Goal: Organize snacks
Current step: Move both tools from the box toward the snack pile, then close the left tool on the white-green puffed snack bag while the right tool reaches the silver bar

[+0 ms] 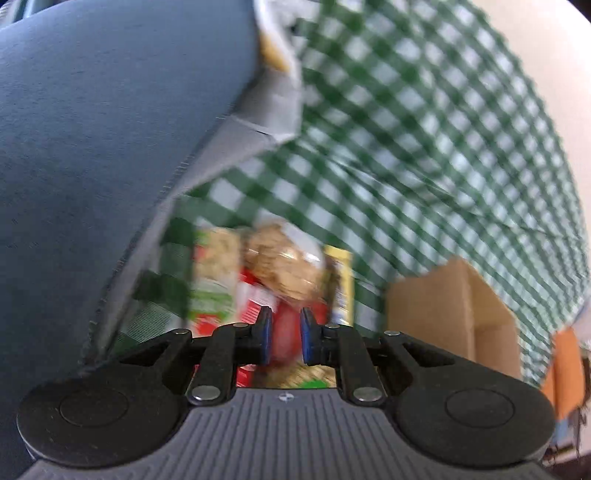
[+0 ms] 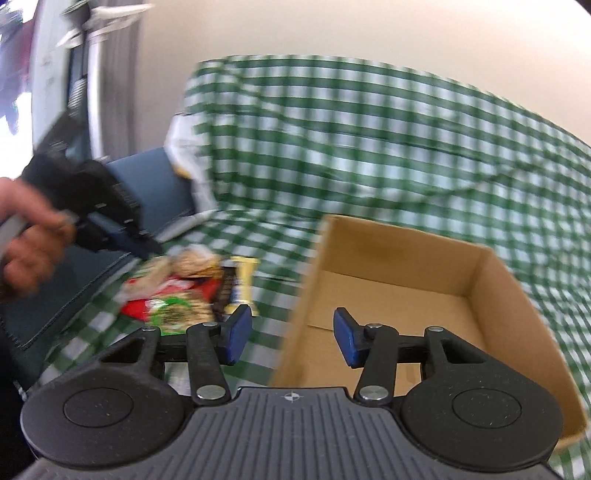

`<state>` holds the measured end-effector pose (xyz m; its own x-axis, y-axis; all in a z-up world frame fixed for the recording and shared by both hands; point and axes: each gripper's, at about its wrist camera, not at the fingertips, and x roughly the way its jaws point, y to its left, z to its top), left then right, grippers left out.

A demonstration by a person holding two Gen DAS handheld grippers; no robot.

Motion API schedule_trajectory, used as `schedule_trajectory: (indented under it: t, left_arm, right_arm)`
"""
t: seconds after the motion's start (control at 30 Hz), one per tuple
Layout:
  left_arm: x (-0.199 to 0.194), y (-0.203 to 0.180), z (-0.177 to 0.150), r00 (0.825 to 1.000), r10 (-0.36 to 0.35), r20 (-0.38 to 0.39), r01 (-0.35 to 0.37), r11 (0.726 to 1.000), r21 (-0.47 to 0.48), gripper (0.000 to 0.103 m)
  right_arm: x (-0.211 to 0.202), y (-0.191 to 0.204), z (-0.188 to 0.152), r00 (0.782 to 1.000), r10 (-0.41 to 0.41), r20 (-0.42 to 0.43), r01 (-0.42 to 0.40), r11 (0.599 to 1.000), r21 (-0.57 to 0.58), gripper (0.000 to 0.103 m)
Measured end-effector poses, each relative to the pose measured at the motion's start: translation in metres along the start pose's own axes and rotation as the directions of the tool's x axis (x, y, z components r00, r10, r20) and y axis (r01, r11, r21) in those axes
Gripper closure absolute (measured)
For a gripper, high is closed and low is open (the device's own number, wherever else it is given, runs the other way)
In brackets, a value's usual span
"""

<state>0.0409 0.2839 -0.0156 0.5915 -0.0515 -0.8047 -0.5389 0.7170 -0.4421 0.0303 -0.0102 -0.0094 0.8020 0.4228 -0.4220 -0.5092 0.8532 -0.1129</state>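
Snack pile (image 2: 181,291): several packets heaped together on the green-checked cloth (image 2: 369,147), to the left of the cardboard box (image 2: 491,295). In the heap: a clear bag of round biscuits (image 1: 284,262) on top, a red wrapper (image 1: 255,295) under it, a green-and-white packet (image 1: 212,280) at the left, a yellow packet (image 1: 341,280) standing at the right edge. Motion blur in both views; no labels readable.

Left gripper (image 1: 286,336): blue pads drawn close, only a narrow gap between them. Red packaging shows through that gap, but I cannot tell whether the pads press on it or merely hang above it. In the right wrist view this gripper (image 2: 146,251) points down at the top left of the pile, held by a hand (image 2: 27,243).

Right gripper (image 2: 291,336): jaws about half spread, nothing between the pads. It sits over the cloth at the near left wall of the box, apart from the snacks.

Box: open top, inside bare as far as visible, resting on the cloth just right of the pile.

Surroundings: blue-grey cushion (image 1: 92,147) left of the pile, a crumpled pale bag (image 1: 275,48) beyond it, plain cream wall (image 2: 295,29) behind.
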Motion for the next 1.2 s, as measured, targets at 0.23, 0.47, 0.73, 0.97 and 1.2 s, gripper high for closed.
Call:
schedule_trajectory:
  t: [0.23,0.47,0.73,0.97,1.2]
  left_arm:
    - [0.027,0.020,0.016,0.997,0.071,0.044,-0.069,0.997,-0.046,0.053]
    - [0.047,0.026,0.023,0.991,0.136,-0.005,-0.137,0.990,-0.034,0.049]
    - [0.070,0.019,0.019,0.976,0.208,-0.069,-0.205,0.977,0.051,0.052]
    - [0.051,0.014,0.009,0.980,0.194,-0.036,-0.190,0.977,0.091,0.063]
    - [0.021,0.022,-0.009,0.997,0.030,-0.069,-0.031,0.999,-0.025,0.063]
  right_arm:
    - [0.031,0.053,-0.005,0.988,0.127,-0.092,-0.135,0.988,-0.081,0.051]
    - [0.069,0.077,-0.019,0.949,0.161,-0.272,-0.191,0.978,-0.087,0.046]
    - [0.103,0.088,-0.037,0.904,0.160,-0.397,-0.196,0.979,-0.052,0.045]
    - [0.110,0.085,-0.045,0.884,0.166,-0.437,-0.193,0.981,-0.018,0.059]
    - [0.094,0.082,-0.042,0.886,0.179,-0.428,-0.206,0.978,-0.017,0.074]
